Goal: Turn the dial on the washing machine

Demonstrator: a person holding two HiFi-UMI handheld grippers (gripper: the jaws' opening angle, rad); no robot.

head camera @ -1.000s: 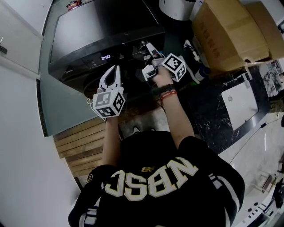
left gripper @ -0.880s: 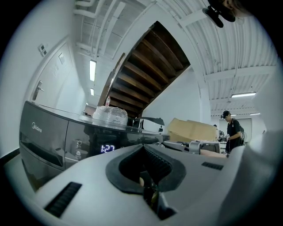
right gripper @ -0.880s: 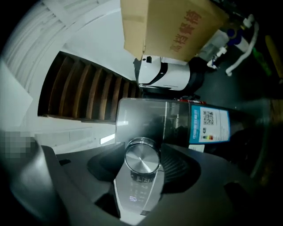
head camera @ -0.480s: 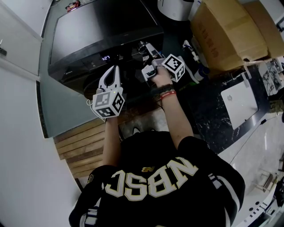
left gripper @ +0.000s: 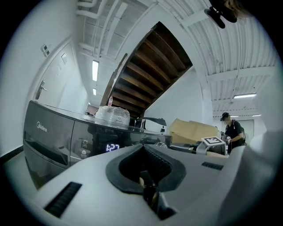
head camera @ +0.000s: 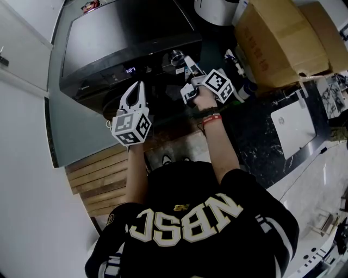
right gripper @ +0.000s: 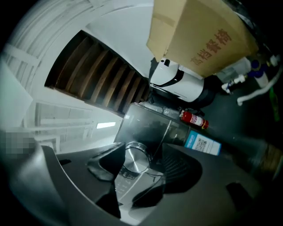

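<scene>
The dark washing machine stands in front of me, and its lit display reads 1:27. Its silver dial sits right of the display. My right gripper points at the dial, which lies between its jaws. They have just closed a little. The left pad overlaps the dial's edge, and a strip of panel shows between the dial and the right pad. My left gripper hangs below the display, shut and empty, with its tips meeting.
A large cardboard box and a white appliance stand right of the machine, with spray bottles beside them. A red extinguisher lies behind. Wooden steps are at my lower left. A person stands far off.
The display went from 2:30 to 1:27. My right gripper rolled and shifted slightly right and toward me, so more of the dial shows. The left gripper stayed still.
</scene>
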